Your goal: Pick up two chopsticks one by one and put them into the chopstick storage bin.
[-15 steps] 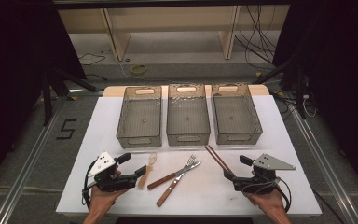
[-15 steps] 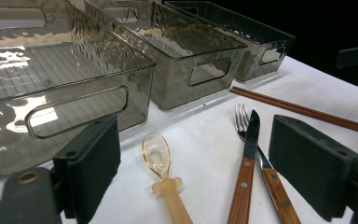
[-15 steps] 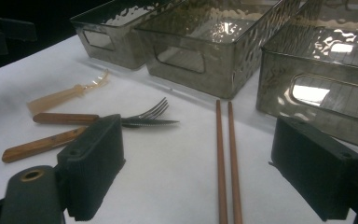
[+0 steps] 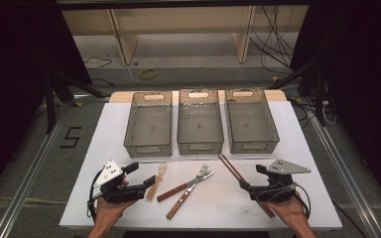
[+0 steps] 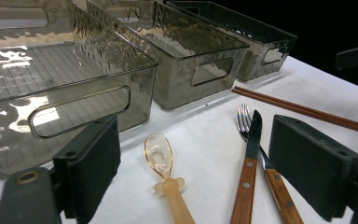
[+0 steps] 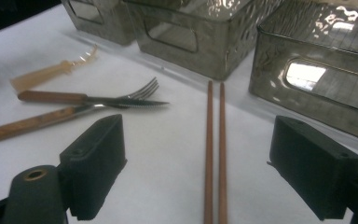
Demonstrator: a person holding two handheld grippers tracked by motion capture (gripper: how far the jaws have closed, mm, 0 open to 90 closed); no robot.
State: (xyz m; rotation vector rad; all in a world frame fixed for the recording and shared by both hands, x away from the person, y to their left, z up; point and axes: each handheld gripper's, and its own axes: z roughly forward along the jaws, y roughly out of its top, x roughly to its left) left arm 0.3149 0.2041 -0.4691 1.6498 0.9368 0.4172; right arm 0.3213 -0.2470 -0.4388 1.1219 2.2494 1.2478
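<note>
The left gripper (image 4: 149, 181) rests on the table's (image 4: 302, 148) near left with its jaws spread wide and nothing between them; the right gripper (image 4: 244, 186) sits at the near right, jaws likewise wide and empty. What the left one faces is the spoon (image 4: 158, 178), a pale amber plastic piece lying flat just ahead of its jaws: in the left gripper view the spoon (image 5: 165, 170) runs straight up the gap between the 2 pads, handle end toward the gripper, bowl pointing away toward the left bin (image 4: 149, 124). So its long axis lies nearly in line with the gripper's reach, and a grasp probably needs only a short push forward and a close across the handle. The chopsticks (image 4: 230, 171) answer to the right gripper in the same way: in the right gripper view the chopsticks (image 6: 216, 154) lie side by side as a pair, touching or nearly so, running up between its jaws toward the gap between the middle and right bins (image 4: 252, 121). Between the 2 grippers lie the knife (image 4: 184, 186) and fork (image 4: 187, 192), wooden handles toward the person, tips crossing just short of the middle bin (image 4: 200, 124); the left gripper looks slightly nearer to them. All 3 bins appear empty.
</note>
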